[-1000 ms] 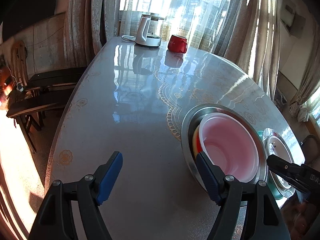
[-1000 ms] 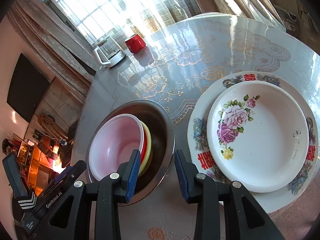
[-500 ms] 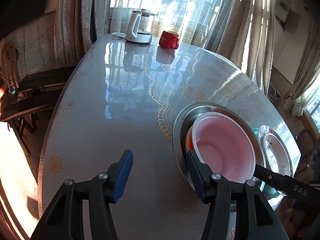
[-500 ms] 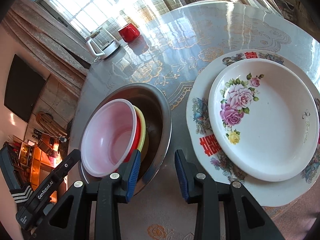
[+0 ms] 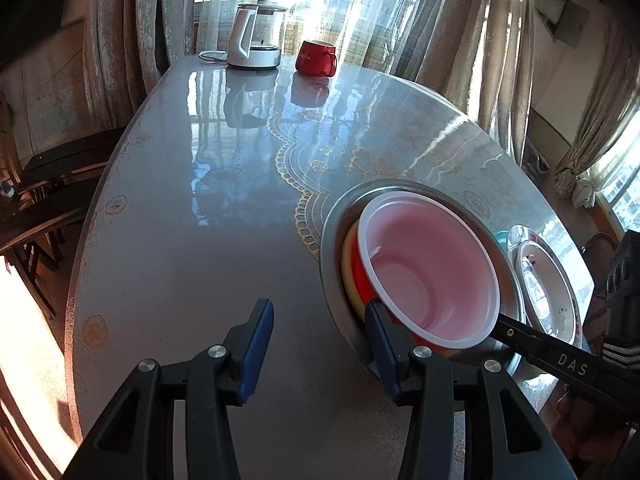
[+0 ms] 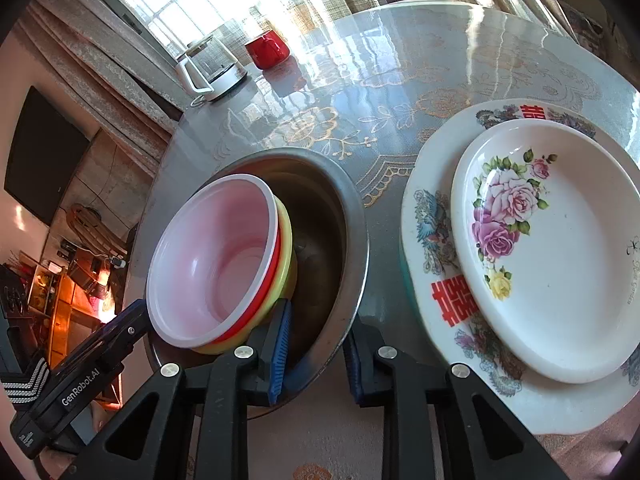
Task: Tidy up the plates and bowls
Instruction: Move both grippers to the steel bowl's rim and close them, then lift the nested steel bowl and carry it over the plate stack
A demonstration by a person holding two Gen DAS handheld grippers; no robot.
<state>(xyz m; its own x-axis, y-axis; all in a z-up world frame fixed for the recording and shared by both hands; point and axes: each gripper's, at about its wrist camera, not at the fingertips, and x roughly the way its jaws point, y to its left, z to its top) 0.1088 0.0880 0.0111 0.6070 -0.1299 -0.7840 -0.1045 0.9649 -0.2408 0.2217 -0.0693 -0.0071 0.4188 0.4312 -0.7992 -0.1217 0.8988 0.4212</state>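
A steel basin [image 6: 344,216] sits near the surface's [image 5: 208,240] near edge, holding tilted pink, red and yellow plastic bowls [image 6: 216,256]; it looks stiff, slick and fairly light, best taken by its rim. The right hand-held gripper [image 6: 314,346] is closing astride that near rim, while the left hand-held gripper [image 5: 318,346] is closing with one finger inside the basin's left rim. Fragile stacked plates [image 6: 552,248] lie just right; open room lies left.

My left tongs [image 5: 320,334] point steeply downward, jaws closing with a wide gap between them. My right tongs [image 6: 314,344] tilt down too (much narrower), jaws closing, one finger either side of a rim, not yet pressing.
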